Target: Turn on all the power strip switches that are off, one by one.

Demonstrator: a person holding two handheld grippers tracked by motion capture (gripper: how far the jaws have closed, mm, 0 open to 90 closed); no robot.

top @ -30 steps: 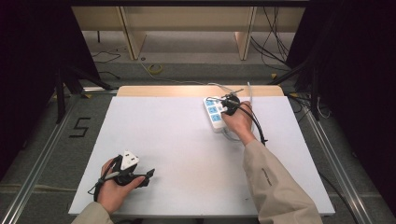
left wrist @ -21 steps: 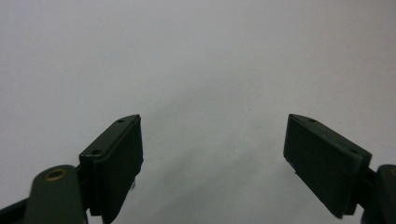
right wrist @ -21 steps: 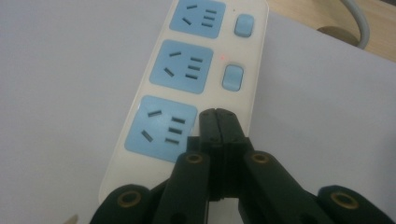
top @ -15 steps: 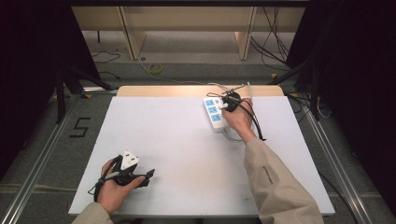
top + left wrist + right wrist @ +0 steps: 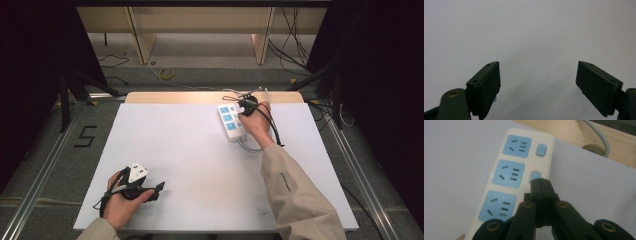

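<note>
The power strip point(image 5: 231, 119) lies at the far right of the white table point(image 5: 200, 150). The right claw point(image 5: 541, 182), jaws together, has its tip on the strip's middle switch point(image 5: 535, 175). The left claw point(image 5: 159, 188), jaws apart and empty, rests at the near left, well apart from the strip.

The left tool point(image 5: 537, 85) has two flat black jaws shaped like rectangular pads, each with small screw holes along its top edge, and a brass-coloured rivet sits in the dark link behind one of them; from above, this tool point(image 5: 159, 188) carries a white three-cornered plate on top, with a black cable trailing behind it. The right tool point(image 5: 541, 185) has the same black jaws on dark links, joined by four brass-ringed pivots. Both arms wear beige sleeves point(image 5: 295, 192), the right one marked with a line of small dark lettering.
</note>
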